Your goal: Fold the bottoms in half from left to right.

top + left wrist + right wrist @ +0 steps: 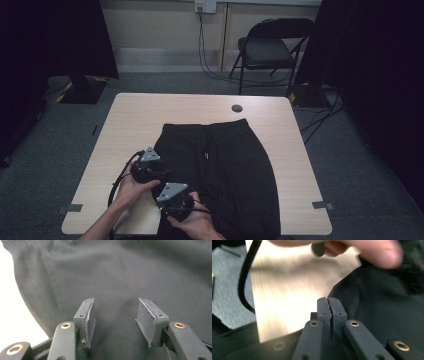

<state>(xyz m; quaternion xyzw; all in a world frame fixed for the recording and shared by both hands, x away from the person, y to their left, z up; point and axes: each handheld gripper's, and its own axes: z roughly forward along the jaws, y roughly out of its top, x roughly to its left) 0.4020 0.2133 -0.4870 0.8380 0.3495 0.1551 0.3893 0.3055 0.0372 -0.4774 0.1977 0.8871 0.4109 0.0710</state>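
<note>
While black fabric shorts [220, 175] lie flat on pale wooden table [140, 120], waistband far, legs toward person, long axis runs away from person. Left gripper [115, 315] nearer left edge, jaws spread over cloth. Right gripper [331, 310] clenched at cloth edge; pinch of fabric unclear.

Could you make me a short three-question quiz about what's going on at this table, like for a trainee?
1. True or false: the left gripper has its jaws spread apart over the black shorts.
2. The right gripper has its jaws: A) wide open, B) pressed together, C) around a cup.
3. What stands on the floor beyond the table?

Key
1. True.
2. B; whether cloth is pinched between them cannot be told.
3. A black folding chair.
</note>
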